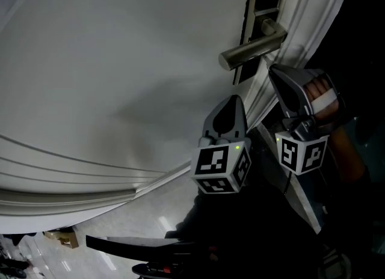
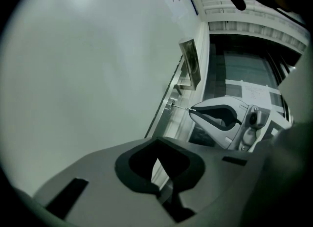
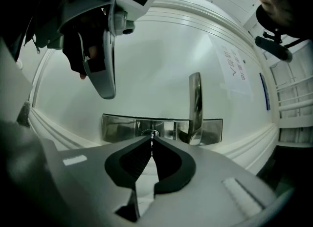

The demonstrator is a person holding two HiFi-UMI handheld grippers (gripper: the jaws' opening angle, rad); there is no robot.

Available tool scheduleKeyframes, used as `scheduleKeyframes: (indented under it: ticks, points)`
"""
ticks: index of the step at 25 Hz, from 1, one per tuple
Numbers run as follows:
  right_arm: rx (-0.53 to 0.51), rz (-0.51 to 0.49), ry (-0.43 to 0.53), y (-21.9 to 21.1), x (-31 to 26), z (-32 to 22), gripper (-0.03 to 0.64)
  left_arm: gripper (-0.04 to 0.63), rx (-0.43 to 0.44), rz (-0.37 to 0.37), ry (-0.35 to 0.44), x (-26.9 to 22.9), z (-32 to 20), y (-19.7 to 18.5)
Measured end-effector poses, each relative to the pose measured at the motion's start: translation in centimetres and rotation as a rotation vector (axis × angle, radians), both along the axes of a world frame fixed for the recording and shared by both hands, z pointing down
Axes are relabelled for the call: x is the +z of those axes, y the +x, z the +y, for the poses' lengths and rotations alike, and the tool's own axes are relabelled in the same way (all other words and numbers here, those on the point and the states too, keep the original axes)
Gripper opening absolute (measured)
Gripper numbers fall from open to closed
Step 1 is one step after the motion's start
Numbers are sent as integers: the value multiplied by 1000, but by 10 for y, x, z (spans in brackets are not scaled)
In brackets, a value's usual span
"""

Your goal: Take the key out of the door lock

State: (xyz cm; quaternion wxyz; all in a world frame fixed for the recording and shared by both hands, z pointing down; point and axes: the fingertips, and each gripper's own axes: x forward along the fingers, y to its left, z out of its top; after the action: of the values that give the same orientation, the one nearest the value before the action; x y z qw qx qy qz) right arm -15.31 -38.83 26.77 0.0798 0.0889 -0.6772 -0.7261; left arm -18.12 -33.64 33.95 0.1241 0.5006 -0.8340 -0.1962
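Right gripper view shows the right gripper [image 3: 151, 142] closed on the key [image 3: 151, 135], which sticks straight out of the lock plate [image 3: 117, 128] along the jaws' line, so probably a straight pull back; the left gripper [image 1: 233, 100], closed and empty, hangs beside.

The key [image 3: 152, 134] is sitting in the lock plate [image 3: 117, 128] beside the handle [image 3: 194, 106], between the right tongs [image 3: 151, 140]; left tongs [image 2: 157, 153] are hanging alongside.

Our left claw [image 2: 157, 143] and right claw [image 3: 151, 140] are pale grey plastic with black pads [image 3: 171, 165]. Each bears a black-and-white marker cube [image 1: 221, 166].
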Motion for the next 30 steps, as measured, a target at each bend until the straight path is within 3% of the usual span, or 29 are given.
scheduleKeyframes:
  ticks: [30]
  points:
    - [4, -6, -47, 15, 3, -1, 12, 0, -30, -7, 2, -2, 8, -16]
